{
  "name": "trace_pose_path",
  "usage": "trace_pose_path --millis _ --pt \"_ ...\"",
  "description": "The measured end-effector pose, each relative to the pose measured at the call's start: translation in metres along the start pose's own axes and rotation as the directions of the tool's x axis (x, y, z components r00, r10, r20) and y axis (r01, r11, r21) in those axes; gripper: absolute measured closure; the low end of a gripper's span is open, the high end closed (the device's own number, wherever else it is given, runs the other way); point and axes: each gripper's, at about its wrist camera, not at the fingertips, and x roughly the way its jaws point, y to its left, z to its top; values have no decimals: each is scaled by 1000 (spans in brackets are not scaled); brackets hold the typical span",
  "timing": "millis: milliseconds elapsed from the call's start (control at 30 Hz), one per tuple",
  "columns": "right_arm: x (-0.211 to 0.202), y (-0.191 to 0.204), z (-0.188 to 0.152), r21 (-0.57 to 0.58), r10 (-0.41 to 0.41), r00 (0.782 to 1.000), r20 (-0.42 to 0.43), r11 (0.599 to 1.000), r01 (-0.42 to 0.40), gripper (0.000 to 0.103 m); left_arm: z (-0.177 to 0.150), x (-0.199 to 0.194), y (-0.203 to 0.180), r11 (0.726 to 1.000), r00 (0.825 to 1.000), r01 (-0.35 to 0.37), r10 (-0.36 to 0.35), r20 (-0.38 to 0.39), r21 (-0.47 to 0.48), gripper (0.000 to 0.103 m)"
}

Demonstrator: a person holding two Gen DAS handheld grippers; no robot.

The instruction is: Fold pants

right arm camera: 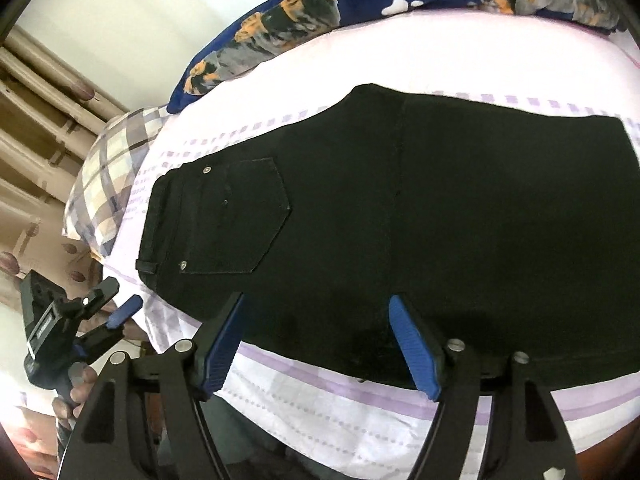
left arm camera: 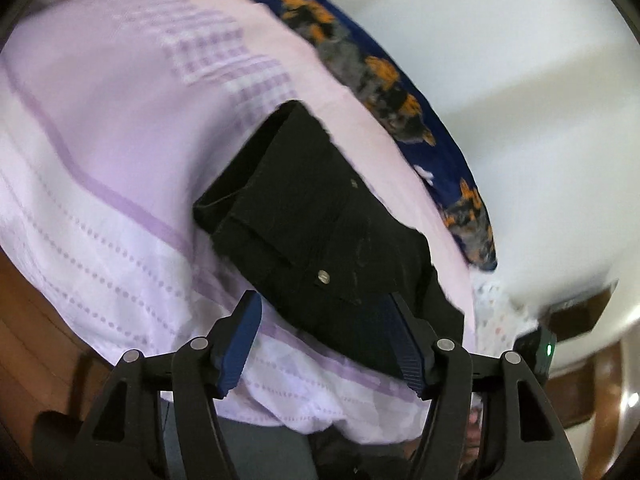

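Black pants [right arm camera: 440, 220] lie folded flat on a lilac and white bedsheet [right arm camera: 360, 408], with the waistband and a back pocket [right arm camera: 236, 216] towards the left. My right gripper [right arm camera: 316, 304] is open over the near edge of the pants, its blue pads apart and pressing on nothing. In the left wrist view the pants [left arm camera: 320, 200] are a narrow dark stack. My left gripper [left arm camera: 320, 304] stands open at their near end, holding nothing. From the right wrist view, the left gripper [right arm camera: 120, 300] sits off the bed's left edge, held in a hand [right arm camera: 76, 392].
A blue blanket with orange and grey patches [right arm camera: 280, 12] lies along the far side of the bed. A plaid pillow [right arm camera: 108, 184] is at the left. The sheet [left arm camera: 120, 120] drops over the bed edge to a wooden floor [left arm camera: 24, 320]. A white wall [left arm camera: 520, 80] lies beyond.
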Motion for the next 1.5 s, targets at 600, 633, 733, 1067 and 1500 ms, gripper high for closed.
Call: trace_pose_path --millis 600,633,733,1067,1500 --pt "-3 -1 5 14 -56 998 20 998 55 32 30 23 47 992 995 -5 17 96 -127 39" --pt "-3 0 6 11 -55 998 23 998 55 32 32 24 48 991 994 -5 19 103 -135 39" --pt "-3 1 7 15 -54 998 31 998 54 32 31 28 41 992 991 -35 50 124 -120 39" --pt "-30 -14 17 74 -44 992 117 997 36 32 30 21 -13 973 962 -224 212 170 56 80" --pt "-93 -77 13 192 -74 958 278 981 21 32 -16 35 -203 837 987 -92 3 163 539 85"
